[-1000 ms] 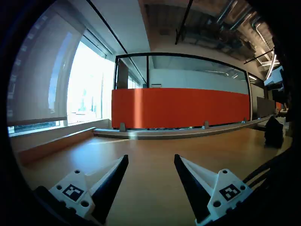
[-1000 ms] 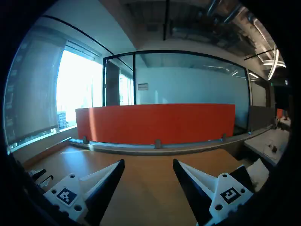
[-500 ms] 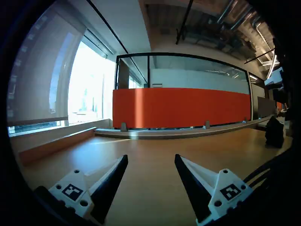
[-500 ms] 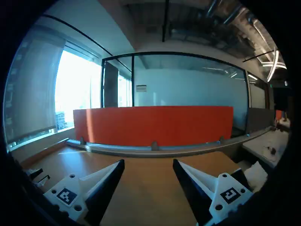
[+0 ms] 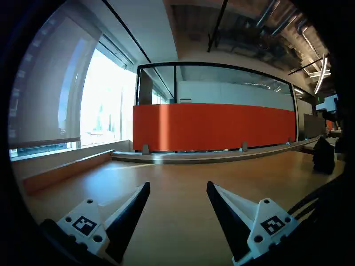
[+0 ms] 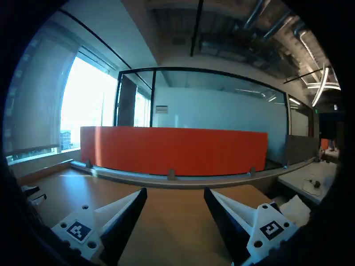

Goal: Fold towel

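Two grippers gape above wooden table.

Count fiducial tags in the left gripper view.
2. One tag at image left, one at image right, each on a finger of the left gripper. More may be hidden out of frame.

What may be the towel is seen low at the right edge of the right gripper view, though so near the rim it cannot be made out for certain. It is white and soft-looking, bunched up rather than spread flat, with creased, raised edges. It is placed just past the far right corner of the wooden table.
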A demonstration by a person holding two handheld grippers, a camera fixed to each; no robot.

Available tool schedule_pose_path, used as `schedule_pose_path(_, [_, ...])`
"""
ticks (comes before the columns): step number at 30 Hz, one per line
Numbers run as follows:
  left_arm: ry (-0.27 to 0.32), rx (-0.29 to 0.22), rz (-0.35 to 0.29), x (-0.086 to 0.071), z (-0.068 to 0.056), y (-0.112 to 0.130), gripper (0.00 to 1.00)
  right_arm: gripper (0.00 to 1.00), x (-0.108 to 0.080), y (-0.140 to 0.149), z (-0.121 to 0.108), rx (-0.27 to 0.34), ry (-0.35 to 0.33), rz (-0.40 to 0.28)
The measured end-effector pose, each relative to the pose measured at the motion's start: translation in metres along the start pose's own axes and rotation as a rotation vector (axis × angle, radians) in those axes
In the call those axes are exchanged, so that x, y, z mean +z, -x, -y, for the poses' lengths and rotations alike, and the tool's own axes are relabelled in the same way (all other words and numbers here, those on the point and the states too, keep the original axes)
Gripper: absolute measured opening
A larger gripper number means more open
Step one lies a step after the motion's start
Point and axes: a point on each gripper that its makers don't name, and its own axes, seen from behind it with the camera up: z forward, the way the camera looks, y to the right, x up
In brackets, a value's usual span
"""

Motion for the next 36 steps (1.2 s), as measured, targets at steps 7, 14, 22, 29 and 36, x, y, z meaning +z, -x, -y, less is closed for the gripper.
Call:
schedule_pose_path(7, [0.0, 0.001, 0.0, -0.001, 0.001, 0.001, 0.94, 1.0, -0.004, 0.042, -0.014, 0.005, 0.01, 0.003])
schedule_pose_path(14, [0.0, 0.0, -0.001, 0.0, 0.001, 0.002, 0.94, 0.99, -0.008, 0.091, -0.025, 0.019, 0.003, 0.013])
schedule_pose_path(22, [0.0, 0.0, -0.001, 0.0, 0.002, 0.002, 0.94, 1.0, -0.008, 0.124, -0.047, 0.074, 0.025, 0.011])
schedule_pose_path(29, [0.0, 0.0, -0.001, 0.0, 0.001, 0.002, 0.94, 1.0, -0.009, 0.142, -0.055, 0.084, 0.024, 0.003])
schedule_pose_path(36, [0.0, 0.0, -0.001, 0.0, 0.001, 0.003, 0.94, 0.99, -0.011, 0.141, -0.055, 0.077, 0.025, -0.021])
